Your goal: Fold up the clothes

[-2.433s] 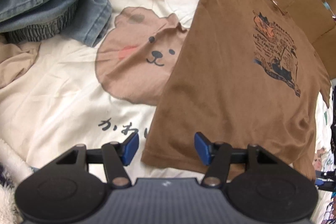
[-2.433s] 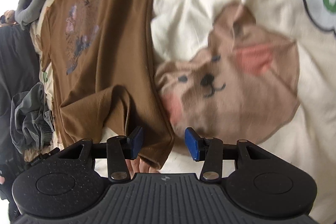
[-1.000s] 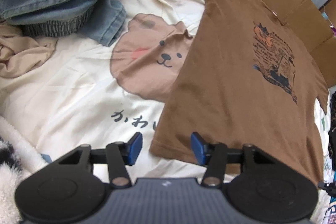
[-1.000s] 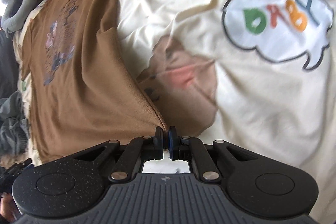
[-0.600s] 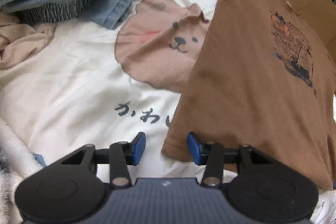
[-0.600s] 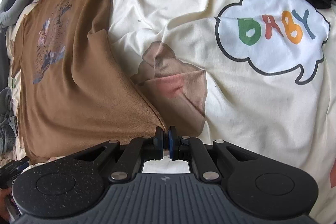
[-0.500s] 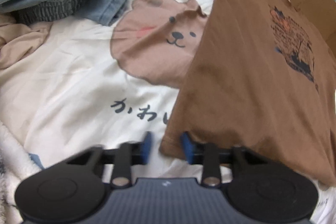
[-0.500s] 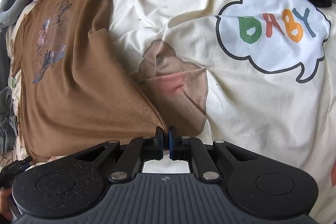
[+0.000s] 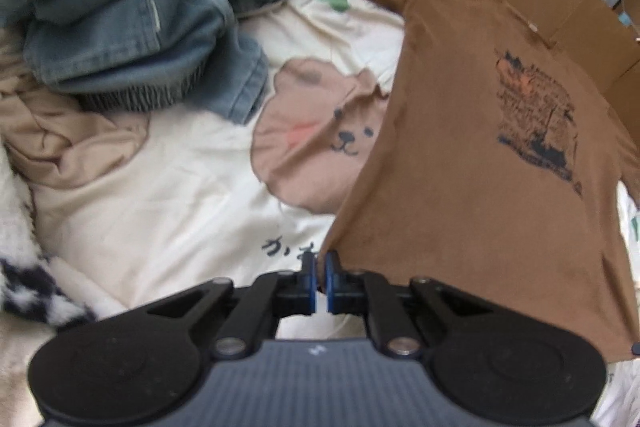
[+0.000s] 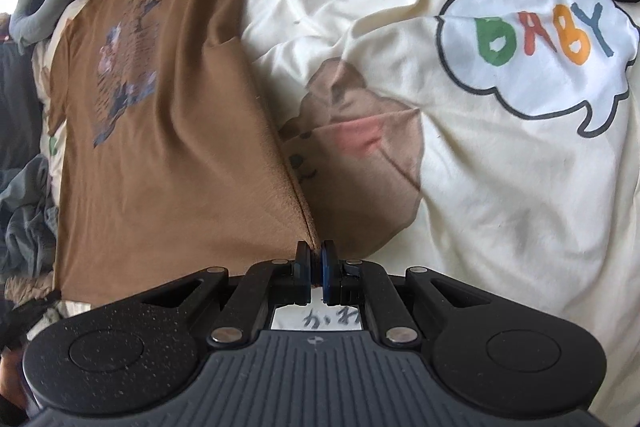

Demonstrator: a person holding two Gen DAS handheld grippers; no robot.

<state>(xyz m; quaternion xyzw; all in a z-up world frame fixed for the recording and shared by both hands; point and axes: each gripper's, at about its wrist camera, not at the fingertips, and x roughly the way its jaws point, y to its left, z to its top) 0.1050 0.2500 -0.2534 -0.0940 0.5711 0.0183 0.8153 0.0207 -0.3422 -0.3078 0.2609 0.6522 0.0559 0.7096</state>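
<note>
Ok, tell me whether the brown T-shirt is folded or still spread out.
Spread out: the brown T-shirt lies open, print up, one sleeve out flat. Both tongs pinch its hem; no fold yet.

Your brown T-shirt (image 9: 472,163) carries a dark blue and orange print. Beneath it lies a cream bedsheet (image 9: 168,187) with a tan bear; beside it, blue-grey jeans (image 9: 132,11).

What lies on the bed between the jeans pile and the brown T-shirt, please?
In the left wrist view, only the bedsheet lies between the jeans and the T-shirt, showing its printed bear face; nothing else rests there.
</note>
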